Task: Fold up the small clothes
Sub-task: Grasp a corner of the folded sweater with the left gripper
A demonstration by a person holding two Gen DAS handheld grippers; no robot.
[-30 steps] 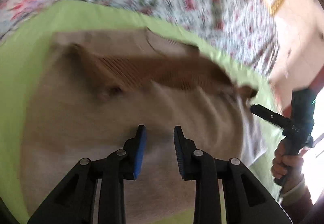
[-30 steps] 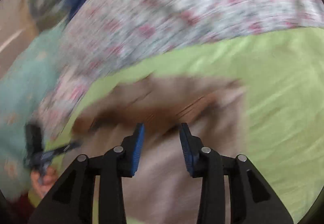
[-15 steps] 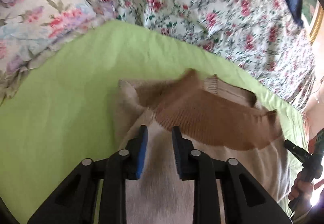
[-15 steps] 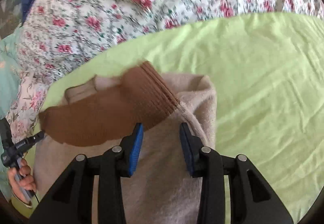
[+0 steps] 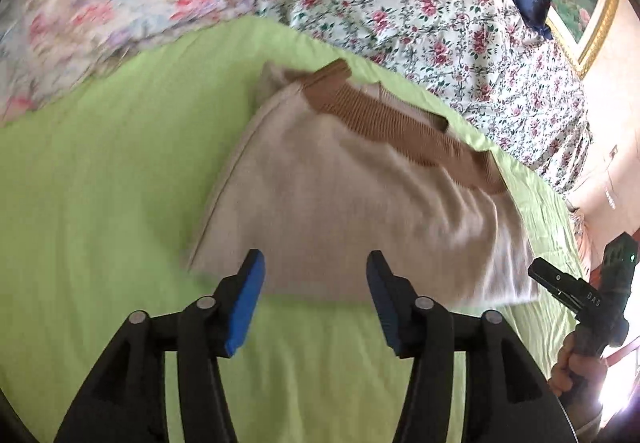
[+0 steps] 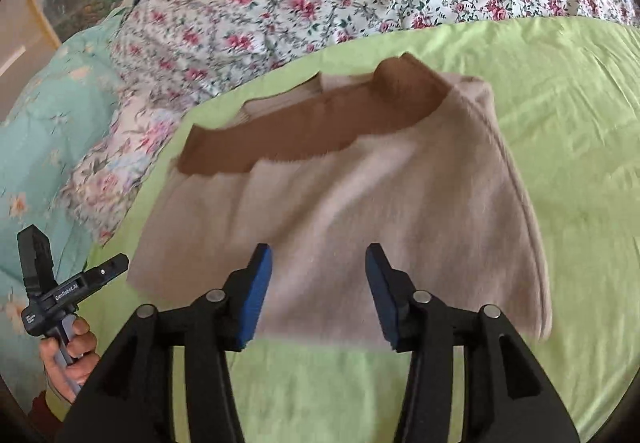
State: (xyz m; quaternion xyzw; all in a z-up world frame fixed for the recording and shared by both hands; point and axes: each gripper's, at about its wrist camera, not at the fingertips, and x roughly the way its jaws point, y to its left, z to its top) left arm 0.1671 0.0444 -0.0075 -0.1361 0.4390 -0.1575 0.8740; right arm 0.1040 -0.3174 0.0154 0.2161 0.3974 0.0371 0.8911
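On green sheet point(image 5: 100, 171), floral quilt point(image 5: 400, 3) behind

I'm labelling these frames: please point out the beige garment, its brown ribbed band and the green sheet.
beige garment point(image 6: 360, 211): right wrist view, middle of its folded body.
brown ribbed band point(image 6: 280, 135): right wrist view, middle of the band along the far edge.
green sheet point(image 5: 100, 183): left wrist view, bare area left of the garment.

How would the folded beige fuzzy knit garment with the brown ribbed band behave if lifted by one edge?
The beige fuzzy knit garment would likely go limp and unfold: its layers lie loose and wrinkled. It probably drags rather than slides on the green sheet, since its surface looks fuzzy. It seems light and unbreakable.
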